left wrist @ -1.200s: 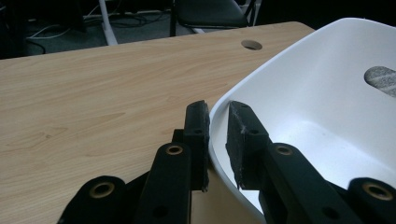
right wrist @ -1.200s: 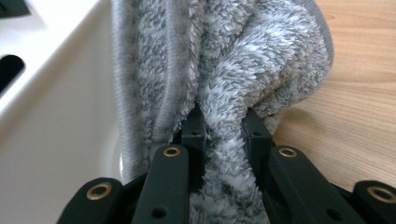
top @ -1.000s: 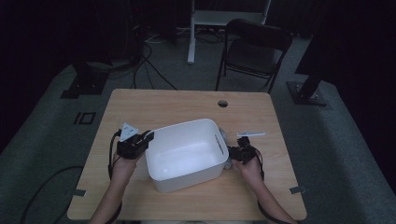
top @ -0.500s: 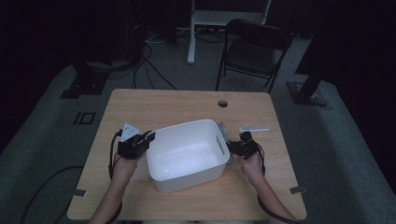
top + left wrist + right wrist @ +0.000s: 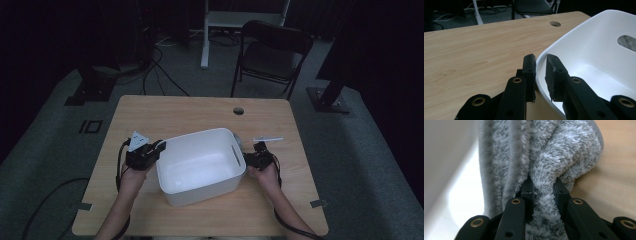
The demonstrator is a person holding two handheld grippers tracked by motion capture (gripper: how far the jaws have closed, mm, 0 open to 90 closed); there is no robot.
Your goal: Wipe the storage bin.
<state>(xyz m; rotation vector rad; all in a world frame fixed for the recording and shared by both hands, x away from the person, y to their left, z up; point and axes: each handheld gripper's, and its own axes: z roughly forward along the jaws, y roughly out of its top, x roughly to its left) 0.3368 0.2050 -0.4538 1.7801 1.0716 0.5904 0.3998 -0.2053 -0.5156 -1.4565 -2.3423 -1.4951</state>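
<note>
Pinching white tub rim: left gripper | pinching grey fleece cloth: right gripper

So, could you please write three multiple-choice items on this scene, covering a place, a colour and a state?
1. Where does the left gripper grip the white bin?
A. on its rim
B. on its base
C. through its handle slot

2. What colour is the fluffy cloth?
A. red
B. grey
C. yellow

3. How is the right gripper?
A. wide open, holding nothing
B. lying loose on the floor
C. shut on the cloth

Answers:
1 A, its jaws straddle the rim in the left gripper view.
2 B, grey pile in the right gripper view.
3 C, cloth bunches between its jaws.
</note>
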